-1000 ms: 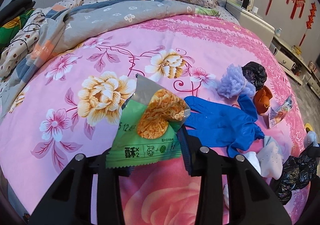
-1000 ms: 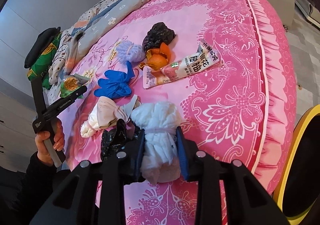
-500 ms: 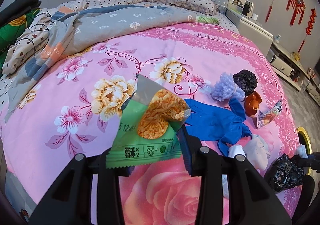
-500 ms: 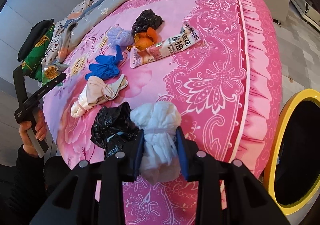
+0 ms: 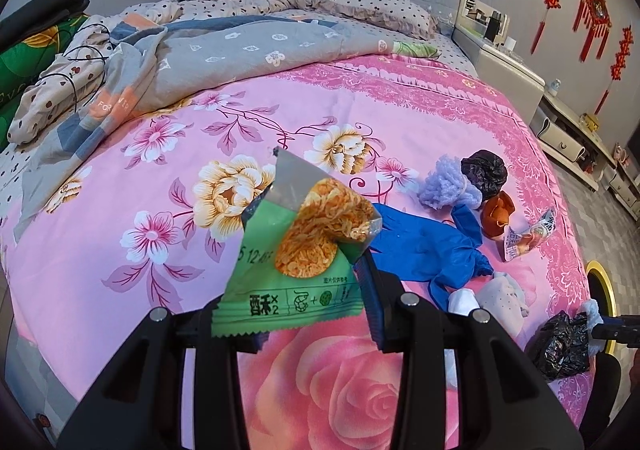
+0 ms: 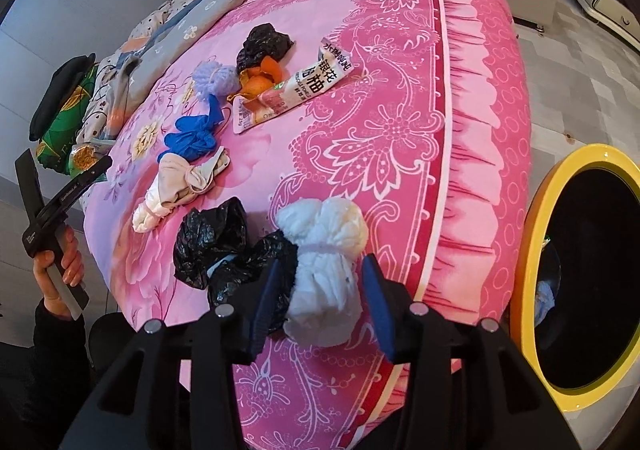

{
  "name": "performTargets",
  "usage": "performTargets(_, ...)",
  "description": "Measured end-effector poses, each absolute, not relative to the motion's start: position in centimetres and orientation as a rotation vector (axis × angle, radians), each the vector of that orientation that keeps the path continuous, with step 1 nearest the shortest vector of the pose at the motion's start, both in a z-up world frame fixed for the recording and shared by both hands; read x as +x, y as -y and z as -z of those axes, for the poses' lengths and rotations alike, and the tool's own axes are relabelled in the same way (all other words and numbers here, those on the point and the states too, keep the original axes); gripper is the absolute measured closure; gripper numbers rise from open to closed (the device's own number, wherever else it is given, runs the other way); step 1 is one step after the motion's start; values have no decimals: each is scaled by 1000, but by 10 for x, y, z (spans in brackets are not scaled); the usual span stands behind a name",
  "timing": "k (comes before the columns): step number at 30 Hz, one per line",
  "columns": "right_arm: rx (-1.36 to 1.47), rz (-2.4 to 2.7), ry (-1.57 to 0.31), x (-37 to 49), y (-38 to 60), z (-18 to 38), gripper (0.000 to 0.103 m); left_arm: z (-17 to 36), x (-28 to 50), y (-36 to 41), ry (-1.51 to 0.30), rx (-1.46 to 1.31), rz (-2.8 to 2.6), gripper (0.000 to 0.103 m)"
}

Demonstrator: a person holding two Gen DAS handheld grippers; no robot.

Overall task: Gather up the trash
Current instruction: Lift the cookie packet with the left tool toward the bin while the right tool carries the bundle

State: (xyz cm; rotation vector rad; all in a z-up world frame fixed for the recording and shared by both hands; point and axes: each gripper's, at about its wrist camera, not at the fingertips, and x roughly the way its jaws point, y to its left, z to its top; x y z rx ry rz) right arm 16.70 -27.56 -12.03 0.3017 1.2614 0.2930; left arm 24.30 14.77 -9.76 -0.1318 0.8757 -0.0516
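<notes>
My left gripper (image 5: 304, 302) is shut on a green snack wrapper (image 5: 288, 274), held up above the pink bedspread (image 5: 120, 234). In the right wrist view it shows at the far left (image 6: 92, 166), held by a hand (image 6: 60, 266). My right gripper (image 6: 324, 290) hangs over the bed's edge with its jaws opening. A white tissue wad (image 6: 324, 250) sits between them, with a gap to the right pad. A yellow-rimmed bin (image 6: 520, 290) stands on the floor to the right.
More trash lies on the bed: a blue glove (image 6: 192, 134), a purple wad (image 6: 212, 78), orange peel (image 6: 256, 84), a printed sachet (image 6: 304, 82), a beige bundle (image 6: 180, 186) and two black bags (image 6: 212, 238) (image 6: 264, 44). Rumpled quilts (image 5: 240, 50) fill the far side.
The right jaws have spread apart around the white wad, and that gripper has drifted past the bed's edge, so more of the bin shows. The left gripper rose slightly with its wrapper.
</notes>
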Motion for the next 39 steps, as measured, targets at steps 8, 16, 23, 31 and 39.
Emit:
performTargets(8, 248, -276, -1288, 162, 273, 131, 74, 95, 239, -148, -872, -127, 47, 67)
performTargets(16, 254, -283, -1188, 154, 280, 108, 83, 82, 228, -142, -858, -107, 53, 67)
performTargets(23, 280, -298, -1094, 138, 296, 72, 83, 54, 215, -105, -819, -81, 117, 67)
performTargets(31, 321, -281, -995, 116, 330, 37, 83, 16, 193, -29, -763, -37, 264, 67)
performTargets(39, 348, -226, -906, 94, 370, 8, 83, -14, 174, 55, -718, -11, 430, 67)
